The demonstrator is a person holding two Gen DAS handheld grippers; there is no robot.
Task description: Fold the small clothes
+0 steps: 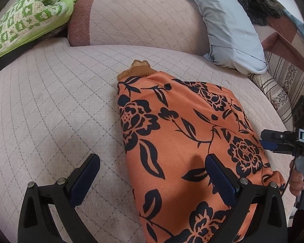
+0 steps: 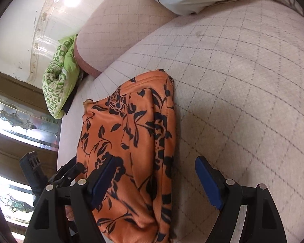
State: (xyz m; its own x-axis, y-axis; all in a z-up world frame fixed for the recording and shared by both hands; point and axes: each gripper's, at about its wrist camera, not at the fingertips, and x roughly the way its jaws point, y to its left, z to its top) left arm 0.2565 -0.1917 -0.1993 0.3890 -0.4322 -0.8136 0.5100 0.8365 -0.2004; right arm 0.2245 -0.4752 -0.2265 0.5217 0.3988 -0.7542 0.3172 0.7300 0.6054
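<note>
Fold small clothes, between folds. Orange floral garment [image 1: 178, 141] lying part-folded on quilted sofa seat [image 1: 50, 101]. Left gripper [image 1: 152, 180]: jaws spread, empty, garment's edge between them, inner finger over the cloth. Right gripper [image 2: 156, 184]: jaws spread, empty, cloth's thick folded edge between them. Next move, by judgement: pinching of the near hem at both sides, then carrying toward the brown knit cuff [image 1: 137, 68]. Left view alone: grey pillow [image 1: 229, 30], right handle in a hand [image 1: 298, 180]. Right view alone: layered fold ridge.
</note>
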